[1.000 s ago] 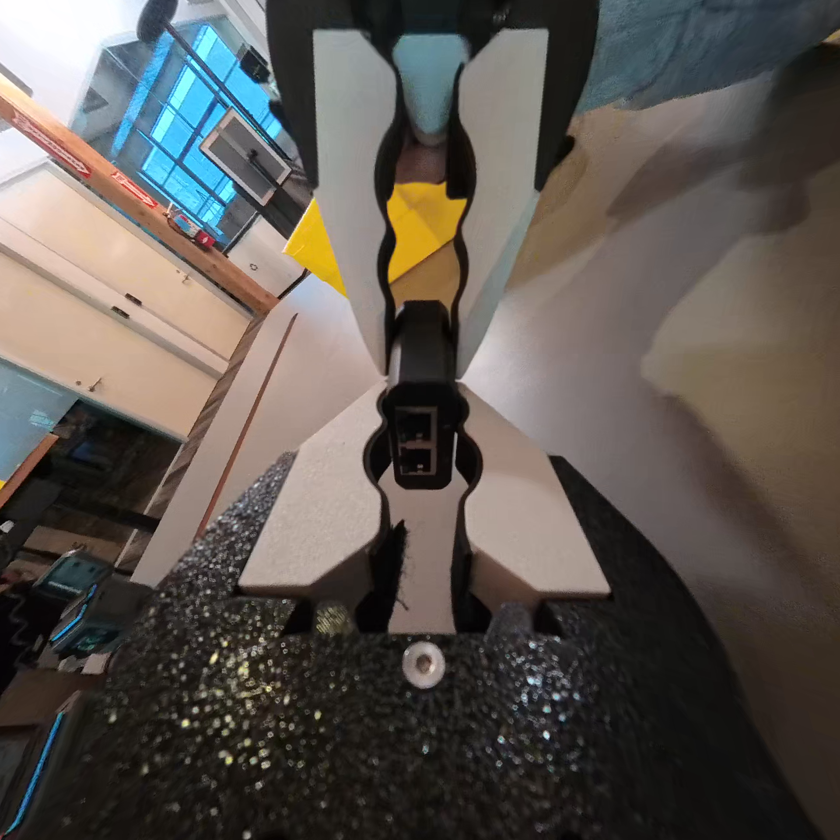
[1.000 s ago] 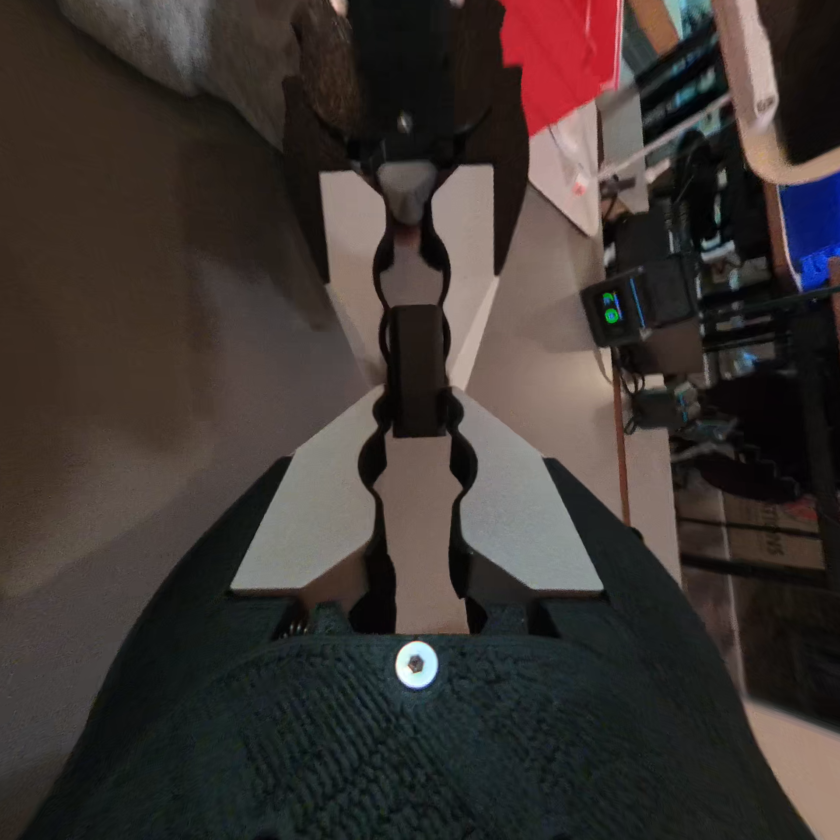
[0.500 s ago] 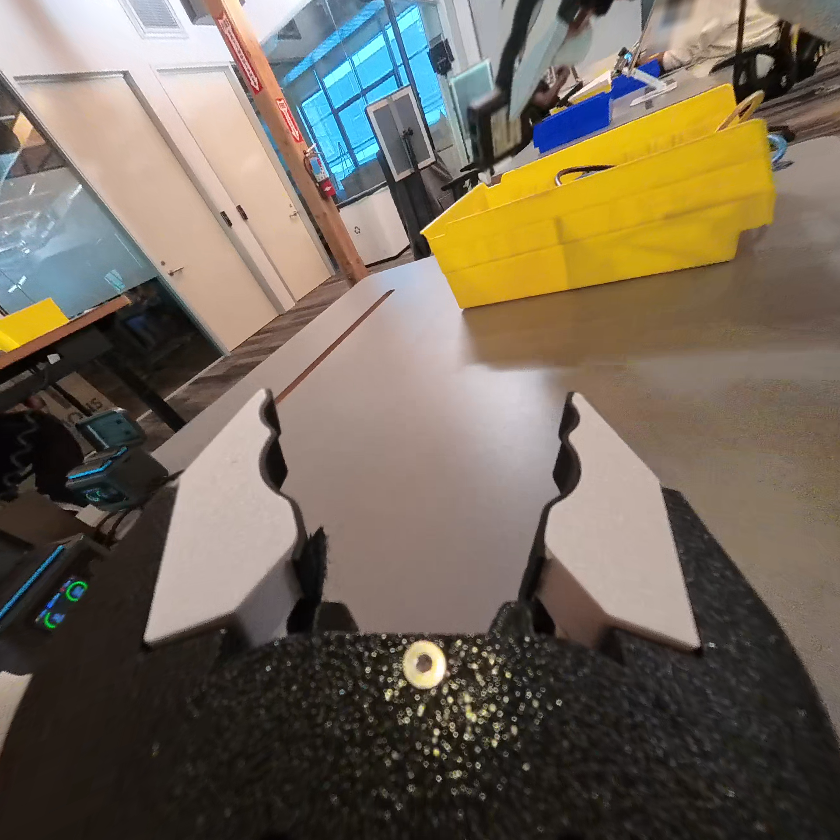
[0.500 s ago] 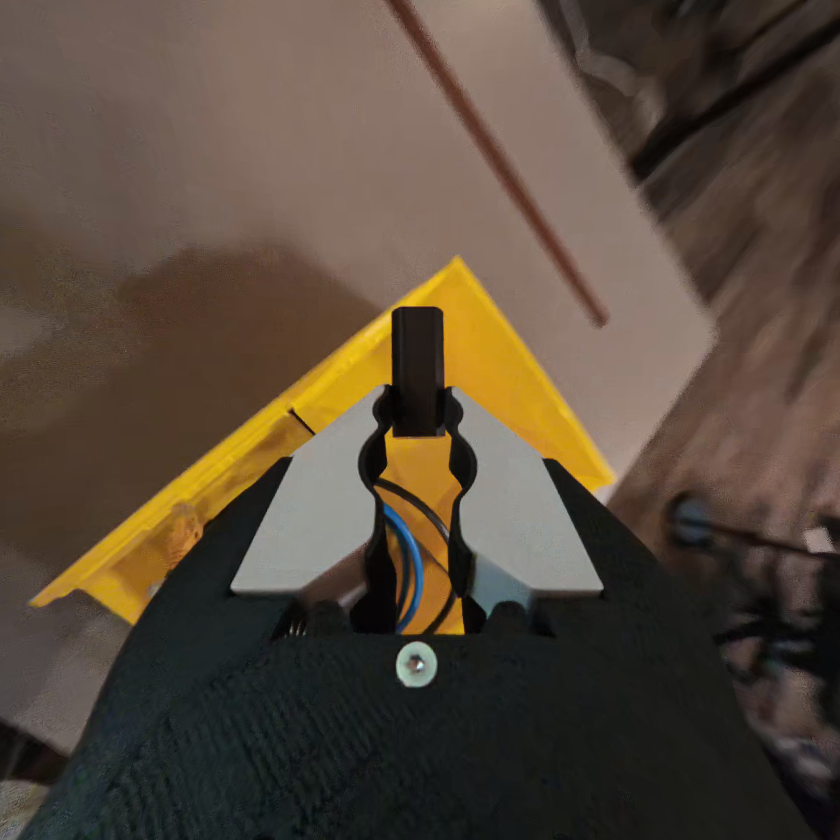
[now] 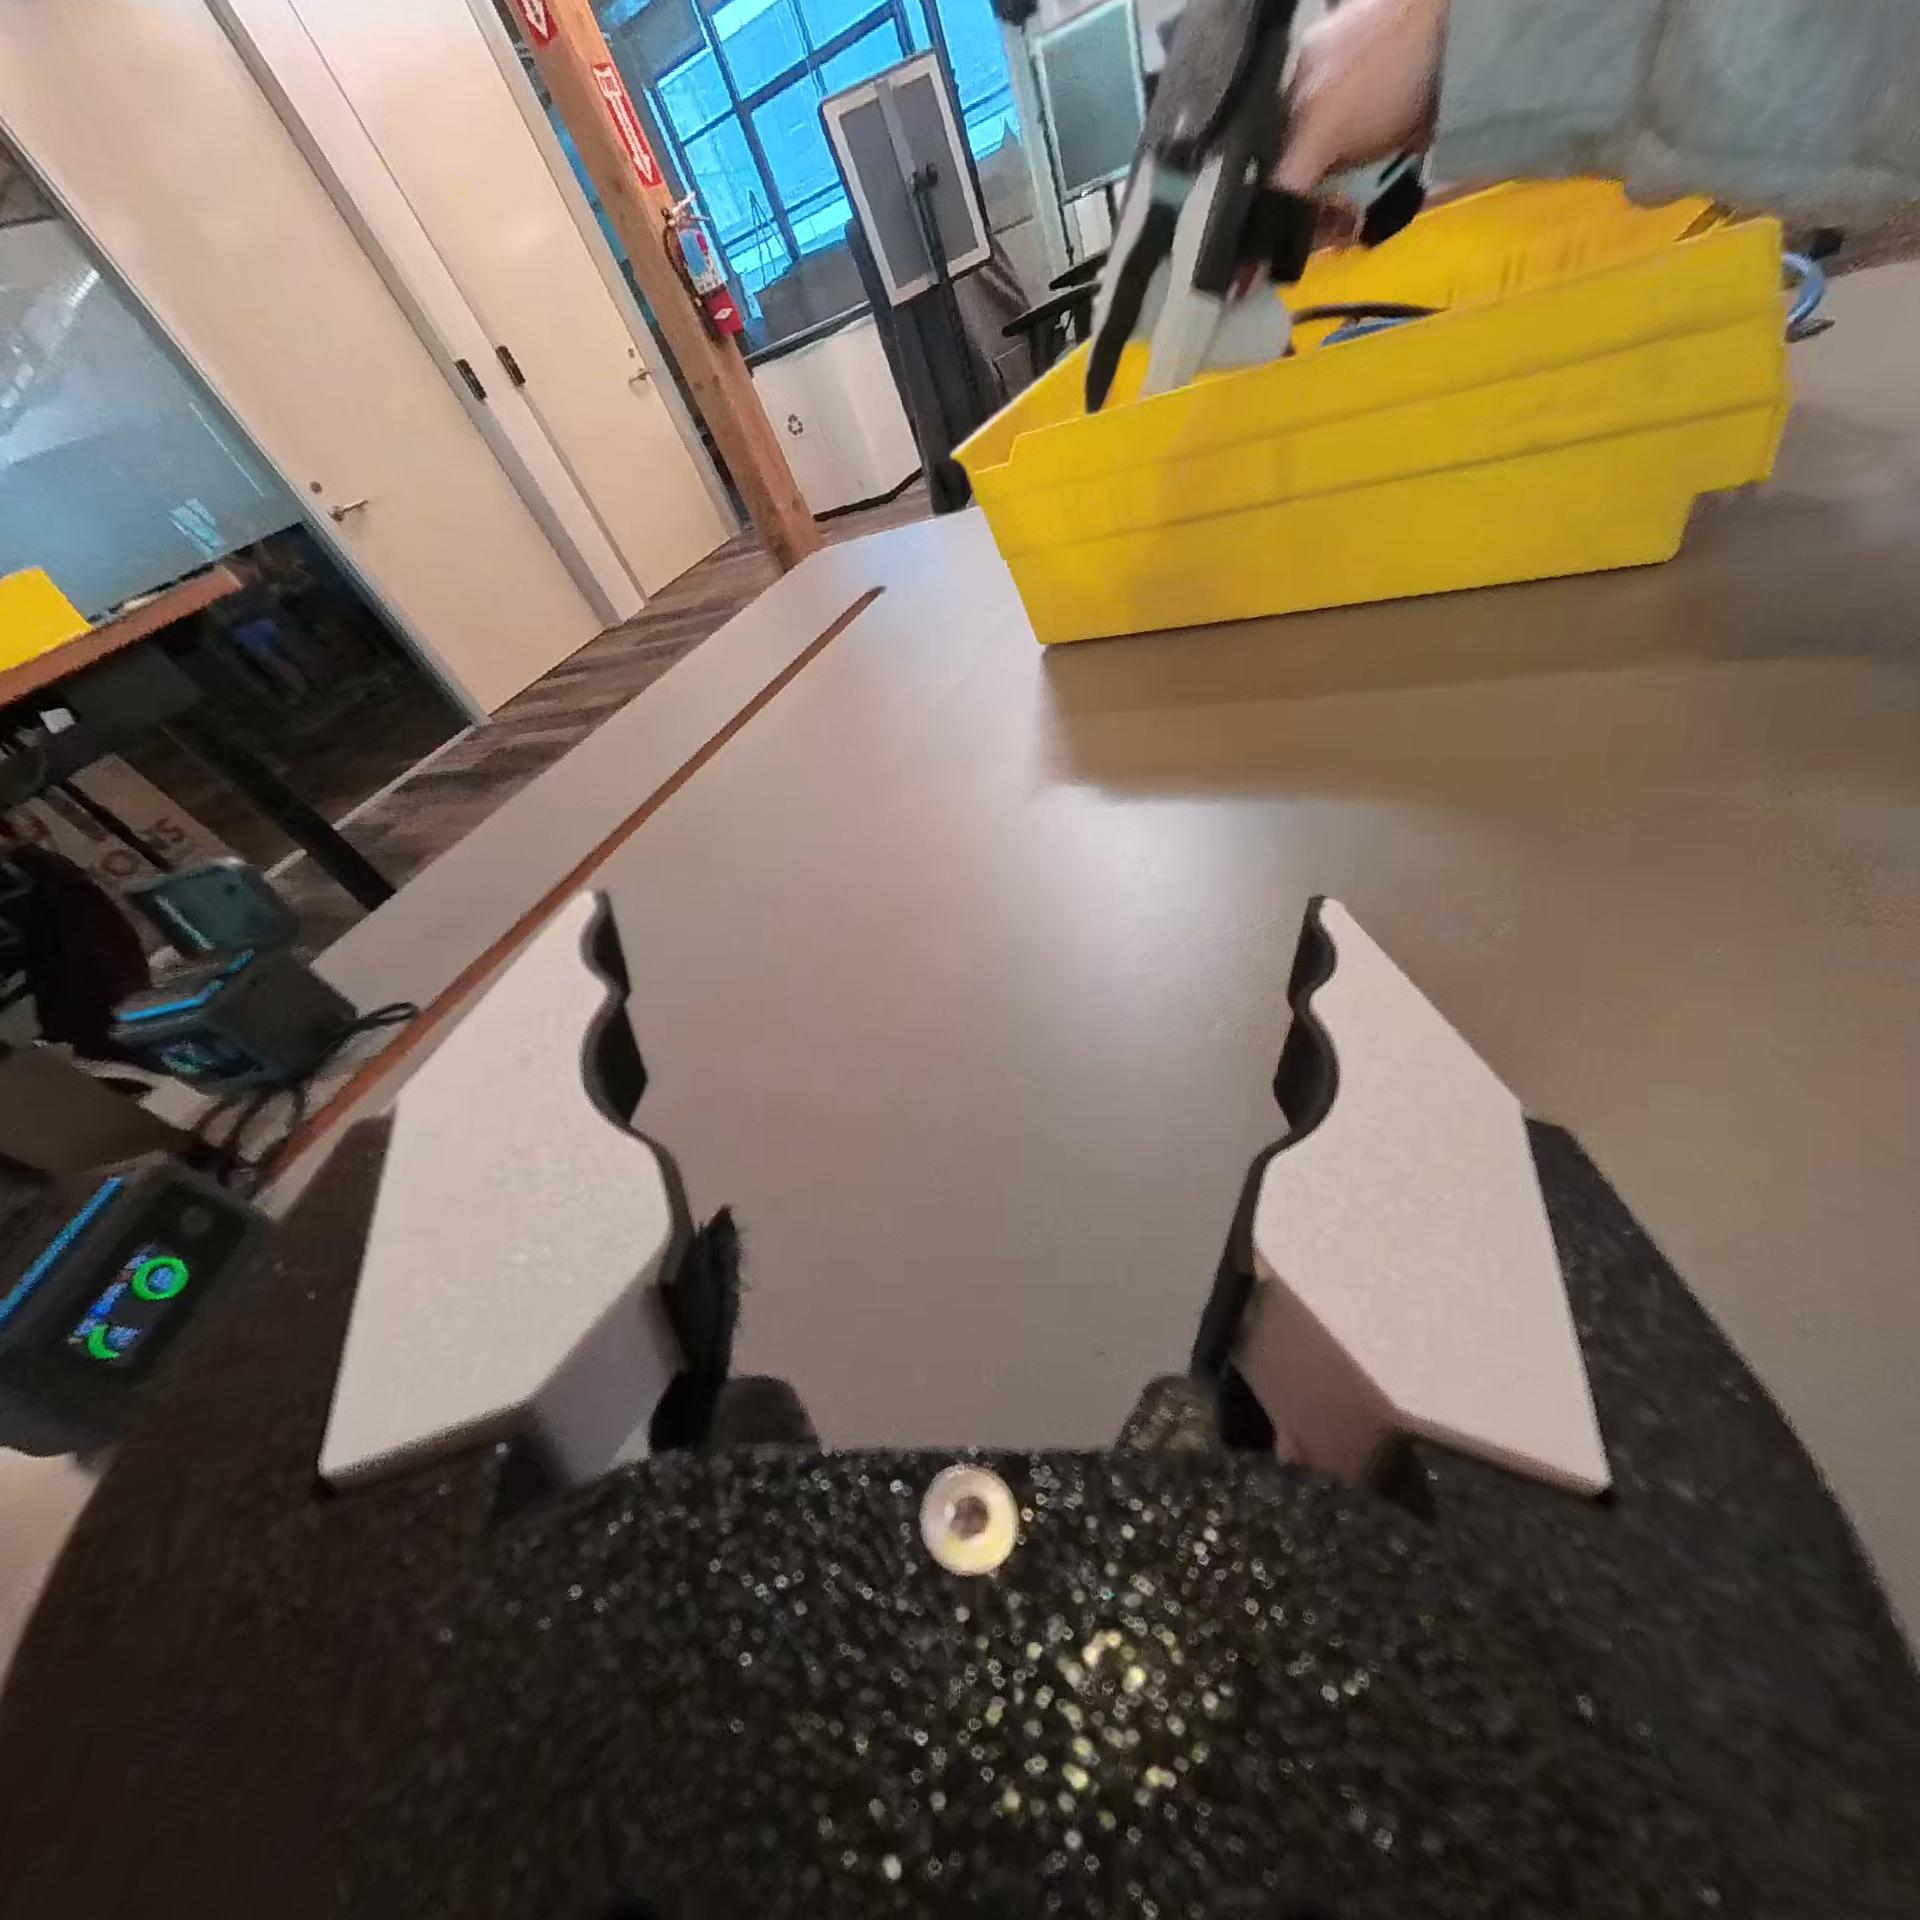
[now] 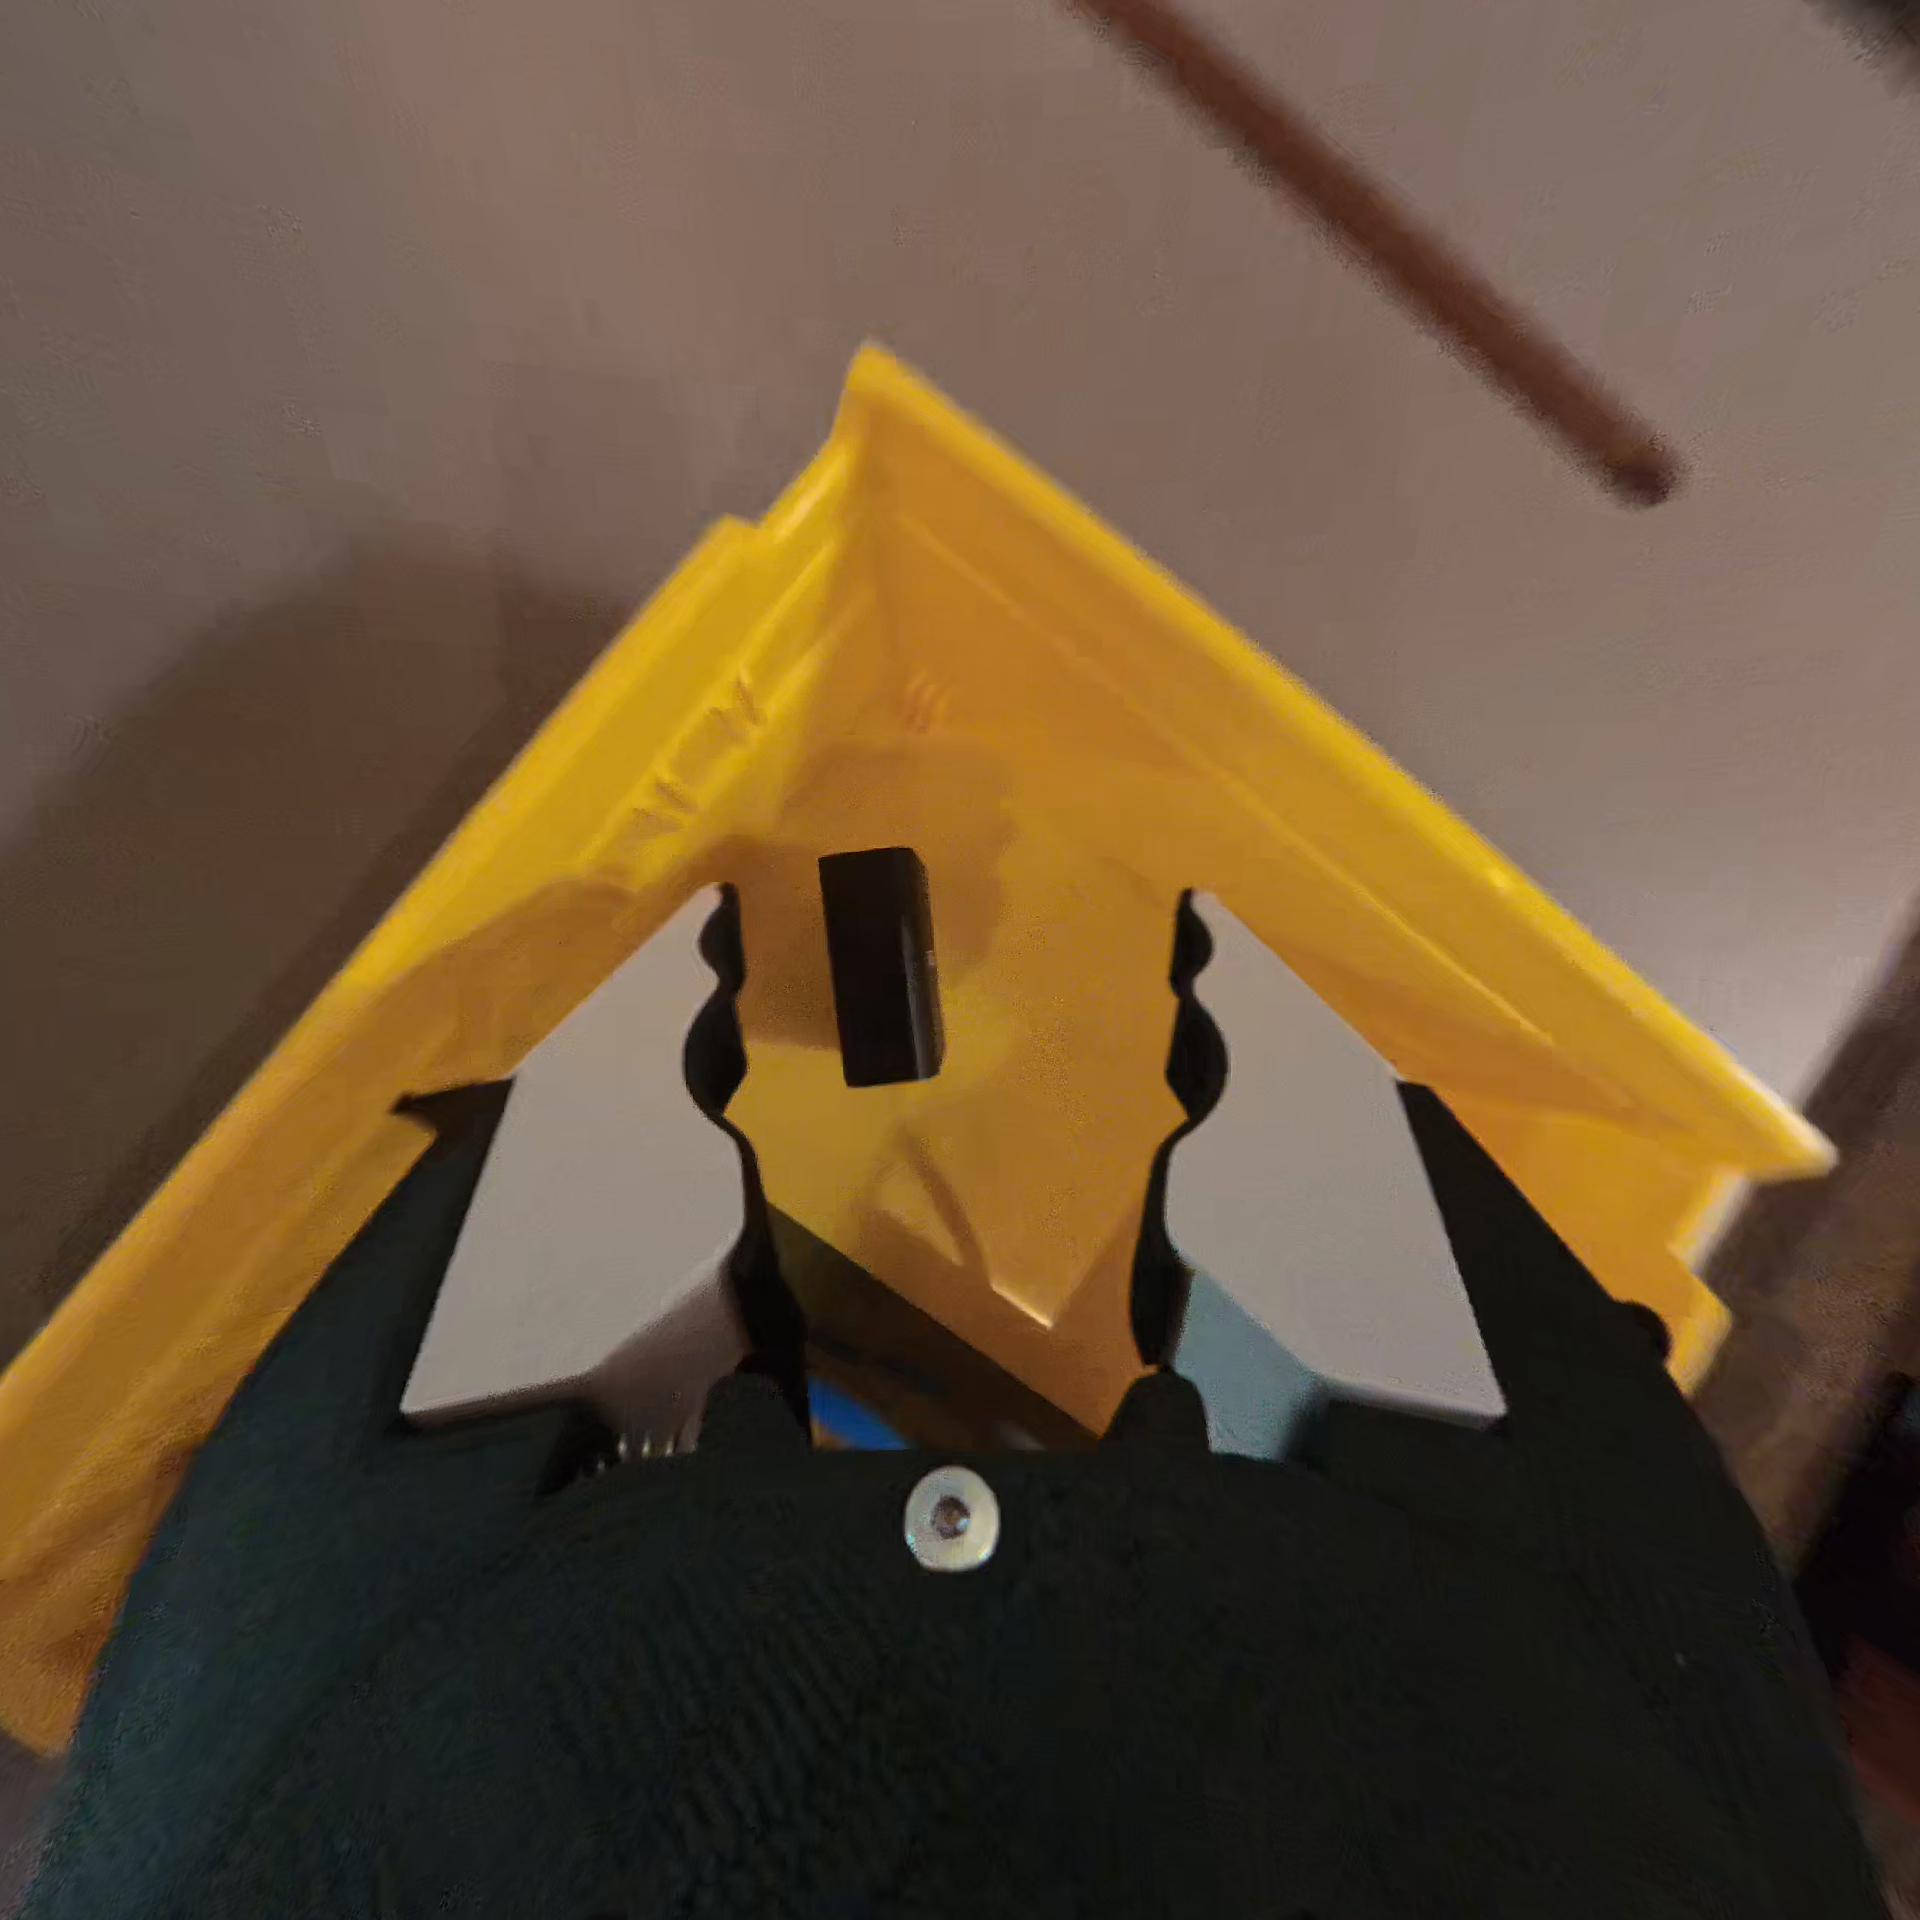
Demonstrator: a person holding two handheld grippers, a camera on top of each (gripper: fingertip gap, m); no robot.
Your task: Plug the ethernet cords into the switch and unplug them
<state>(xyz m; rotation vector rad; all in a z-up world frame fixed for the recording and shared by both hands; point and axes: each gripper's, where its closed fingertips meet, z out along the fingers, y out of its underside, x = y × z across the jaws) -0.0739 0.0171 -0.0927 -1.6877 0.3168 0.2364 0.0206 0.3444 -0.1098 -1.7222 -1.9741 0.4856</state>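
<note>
Two red signs (image 5: 627, 120) with white lettering sit on the wooden post (image 5: 675, 312), one above the other. Just right of the post, a white bin (image 5: 831, 426) bears a small grey symbol. Far left of the post and lower, a cardboard box (image 5: 145, 831) carries large dark letters, partly hidden. A dark device's screen (image 5: 120, 1309) shows green rings. Right of the post, the yellow bin (image 6: 696, 769) has raised lettering on its wall, too blurred to read.

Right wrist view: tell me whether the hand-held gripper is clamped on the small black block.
No, the right hand-held gripper is open, and the small black block sits free between its fingers over the yellow bin.
</note>
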